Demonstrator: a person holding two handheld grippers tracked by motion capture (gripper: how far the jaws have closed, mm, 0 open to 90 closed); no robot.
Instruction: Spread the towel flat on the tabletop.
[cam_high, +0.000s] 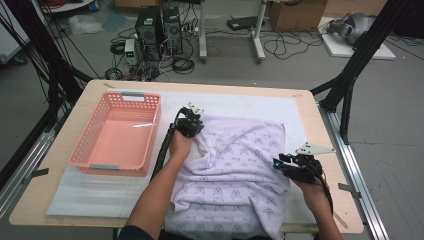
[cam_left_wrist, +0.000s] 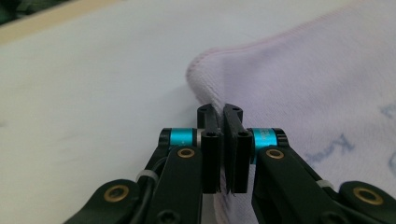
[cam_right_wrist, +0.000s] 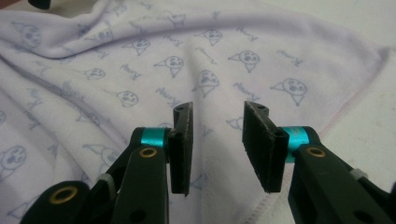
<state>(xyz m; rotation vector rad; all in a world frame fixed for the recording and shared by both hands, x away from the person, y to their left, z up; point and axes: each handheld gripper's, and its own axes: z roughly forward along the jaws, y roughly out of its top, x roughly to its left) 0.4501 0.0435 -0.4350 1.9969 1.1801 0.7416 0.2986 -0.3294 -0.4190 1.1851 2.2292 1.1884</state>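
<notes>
Now L tool pinches the towel at its far-left corner; R tool spread over the right edge.

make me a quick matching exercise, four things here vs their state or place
Things:
1. left gripper
2. right gripper
3. basket
4. towel

States or places:
a. pink, at the table's left
b. jaws apart above the cloth
c. lilac with small prints, spread in the middle
d. jaws shut on the towel's edge

Pairs: 1-d, 2-b, 3-a, 4-c
</notes>
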